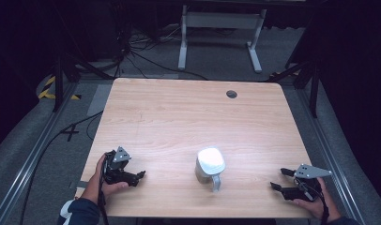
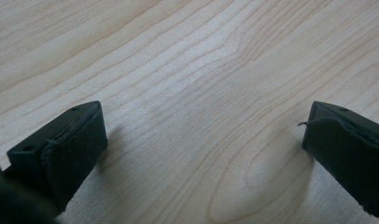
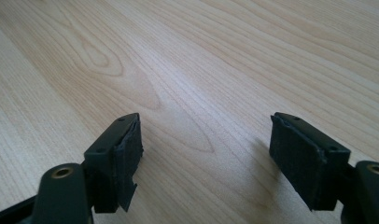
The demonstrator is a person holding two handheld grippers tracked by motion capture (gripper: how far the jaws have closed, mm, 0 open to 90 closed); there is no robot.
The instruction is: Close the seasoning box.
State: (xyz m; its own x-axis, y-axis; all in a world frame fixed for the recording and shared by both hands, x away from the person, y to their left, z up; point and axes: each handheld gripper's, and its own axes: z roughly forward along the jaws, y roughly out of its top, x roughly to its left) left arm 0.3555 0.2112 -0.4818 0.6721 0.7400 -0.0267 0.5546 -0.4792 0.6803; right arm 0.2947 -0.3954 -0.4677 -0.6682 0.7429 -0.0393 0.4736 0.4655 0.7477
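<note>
Item: white jug (image 1: 210, 168), upright on bench (image 1: 179, 117), between both grippers, handle toward the near edge. Left gripper (image 1: 140, 175): jaws apart, empty. Right gripper (image 1: 278, 179): jaws apart, empty. Handling, judged: approach level, clamp handle squarely, avoid tipping.

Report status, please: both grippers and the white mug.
Left gripper open, empty. Right gripper open, empty. White mug upright between them, untouched. Nothing in the way.

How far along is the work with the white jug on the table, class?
Done: the white jug stands upright on the table, between both tools and apart from them. In hand: nothing; the left tool and right tool rest open and empty near the front edge. Left: any handling of the jug.
</note>
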